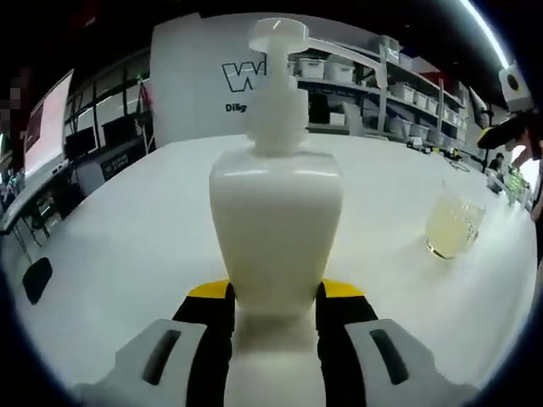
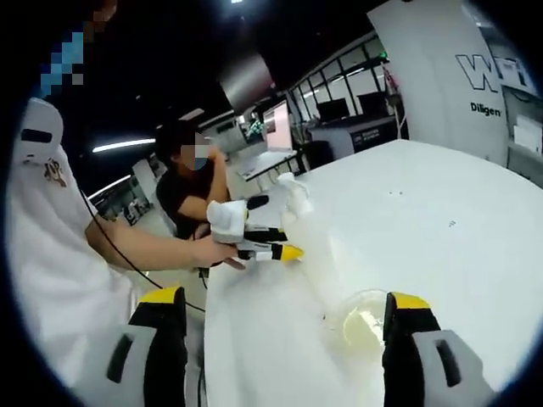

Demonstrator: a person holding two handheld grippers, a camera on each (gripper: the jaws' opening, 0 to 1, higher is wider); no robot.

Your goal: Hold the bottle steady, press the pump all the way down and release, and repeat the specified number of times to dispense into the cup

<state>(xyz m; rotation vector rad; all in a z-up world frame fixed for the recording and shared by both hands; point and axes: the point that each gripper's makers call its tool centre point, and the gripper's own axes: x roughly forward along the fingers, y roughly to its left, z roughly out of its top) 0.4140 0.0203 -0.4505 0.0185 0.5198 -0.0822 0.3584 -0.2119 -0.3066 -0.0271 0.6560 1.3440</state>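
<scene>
A white pump bottle [image 1: 276,220] stands upright on the white table [image 1: 153,246], its pump head [image 1: 280,34] raised. My left gripper [image 1: 276,292] is shut on the bottle's lower body, its yellow-tipped jaws pressing both sides. A glass cup [image 1: 454,222] with pale liquid stands on the table to the right, apart from the bottle. In the right gripper view, my right gripper [image 2: 286,298] is open above the table, and the cup [image 2: 365,322] sits just inside its right jaw, untouched. Farther off, the left gripper [image 2: 270,246] holds the bottle [image 2: 227,219], with a hand [image 2: 212,251] behind it.
Another person in a dark top [image 2: 191,191] sits beyond the table's far side. Shelves with white bins [image 1: 399,85] and a white sign panel [image 1: 195,85] stand behind the table. A monitor [image 1: 47,123] is off to the left. A white sleeve [image 2: 51,254] is at my left.
</scene>
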